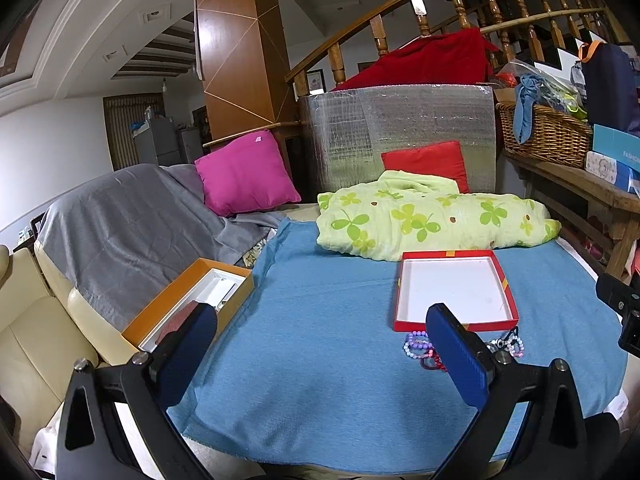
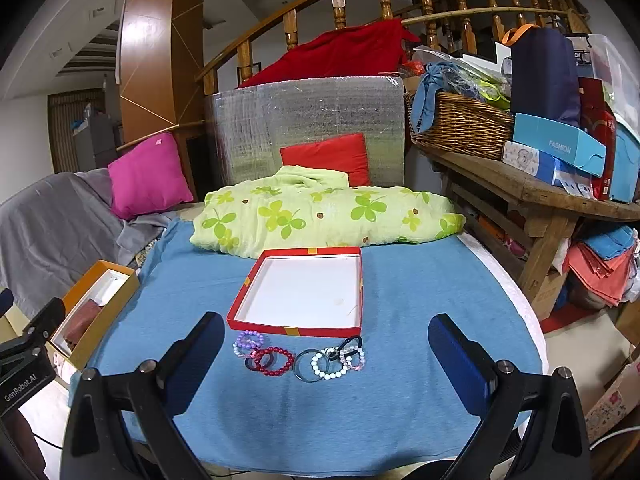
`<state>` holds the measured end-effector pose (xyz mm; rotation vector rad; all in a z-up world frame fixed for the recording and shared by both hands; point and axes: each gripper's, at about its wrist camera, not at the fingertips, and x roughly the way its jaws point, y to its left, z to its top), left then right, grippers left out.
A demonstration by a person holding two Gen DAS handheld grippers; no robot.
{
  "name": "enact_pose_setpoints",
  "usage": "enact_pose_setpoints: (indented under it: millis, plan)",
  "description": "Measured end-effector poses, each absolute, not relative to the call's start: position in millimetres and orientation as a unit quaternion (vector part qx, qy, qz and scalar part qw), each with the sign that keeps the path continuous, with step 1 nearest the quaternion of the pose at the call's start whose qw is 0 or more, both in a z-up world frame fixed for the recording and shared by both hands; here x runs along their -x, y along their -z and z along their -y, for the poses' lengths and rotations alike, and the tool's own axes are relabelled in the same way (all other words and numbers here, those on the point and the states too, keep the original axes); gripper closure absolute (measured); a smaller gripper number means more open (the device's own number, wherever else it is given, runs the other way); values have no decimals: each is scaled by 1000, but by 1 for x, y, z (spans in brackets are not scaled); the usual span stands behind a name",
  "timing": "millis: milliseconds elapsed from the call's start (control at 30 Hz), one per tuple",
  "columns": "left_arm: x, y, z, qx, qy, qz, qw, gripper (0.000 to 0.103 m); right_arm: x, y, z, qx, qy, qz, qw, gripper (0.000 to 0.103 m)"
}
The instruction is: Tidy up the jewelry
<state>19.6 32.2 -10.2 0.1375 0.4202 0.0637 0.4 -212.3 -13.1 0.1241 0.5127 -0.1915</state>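
Observation:
A shallow red box with a white floor [image 2: 306,294] [image 1: 452,290] lies empty on the blue cloth [image 2: 400,280]. Just in front of it sits a row of bracelets: a purple beaded one [image 2: 247,343], a dark red beaded one [image 2: 274,361], a clear ring [image 2: 306,365], a white beaded one [image 2: 330,366] and a pink one with a black loop [image 2: 354,354]. My right gripper [image 2: 326,334] hovers open above and before them. My left gripper [image 1: 322,324] is open too, with the bracelets [image 1: 418,346] partly hidden behind its right finger.
An orange box [image 1: 188,304] [image 2: 94,312] holding a dark red item sits at the table's left edge. A green clover-print quilt [image 2: 320,210] lies behind the red box. A wooden bench with a wicker basket [image 2: 460,126] and boxes stands at right.

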Motion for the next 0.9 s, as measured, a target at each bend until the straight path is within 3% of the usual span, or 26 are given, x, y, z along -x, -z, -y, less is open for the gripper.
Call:
enact_pose_setpoints:
  millis: [900]
  plan:
    - [-26, 14, -34, -70, -33, -213, 974, 0, -6, 13, 207, -59, 93, -257, 960, 0]
